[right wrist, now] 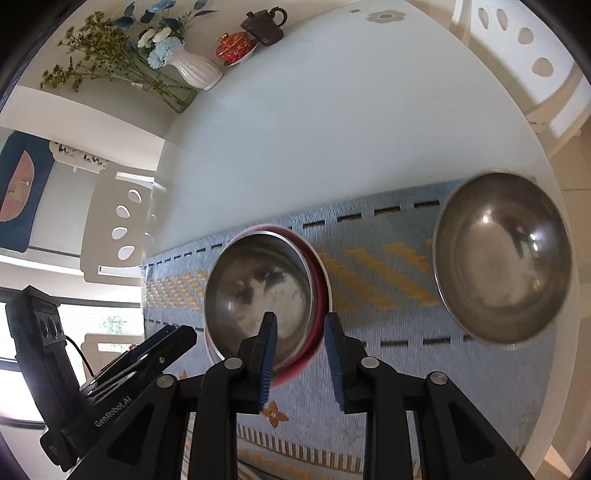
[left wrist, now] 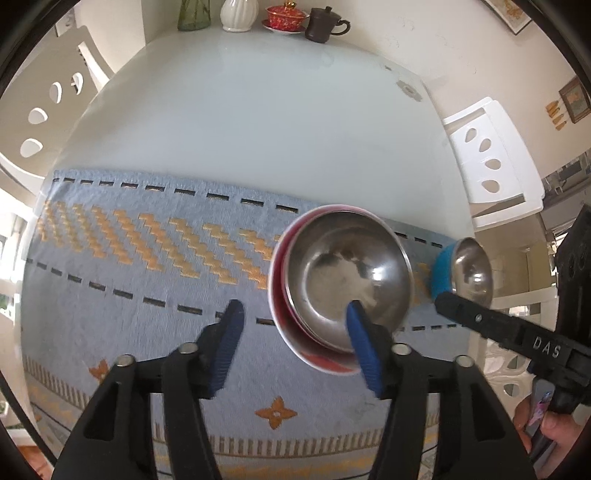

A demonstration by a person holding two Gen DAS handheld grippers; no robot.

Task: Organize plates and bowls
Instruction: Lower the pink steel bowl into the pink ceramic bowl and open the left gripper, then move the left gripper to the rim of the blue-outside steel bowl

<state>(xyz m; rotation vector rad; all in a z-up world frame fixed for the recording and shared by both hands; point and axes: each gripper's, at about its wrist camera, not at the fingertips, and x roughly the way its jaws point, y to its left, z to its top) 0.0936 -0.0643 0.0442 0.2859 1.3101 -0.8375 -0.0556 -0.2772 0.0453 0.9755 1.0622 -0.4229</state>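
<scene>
A steel bowl [left wrist: 347,273] sits nested inside a red bowl [left wrist: 280,295] on the blue patterned placemat [left wrist: 147,280]. It also shows in the right wrist view [right wrist: 258,291], inside the red bowl [right wrist: 319,280]. A second steel bowl with a blue outside [left wrist: 465,269] stands at the mat's right end, and is large in the right wrist view [right wrist: 502,262]. My left gripper [left wrist: 295,325] is open, its right finger over the nested bowls' near rim. My right gripper [right wrist: 301,332] is open, its fingers astride the stack's near rim.
The white glass table [left wrist: 277,110] carries a green glass vase [left wrist: 192,14], a white vase [right wrist: 195,68], a red lidded cup [right wrist: 234,46] and a dark teapot [right wrist: 264,24] at its far edge. White chairs [left wrist: 491,162] stand around it.
</scene>
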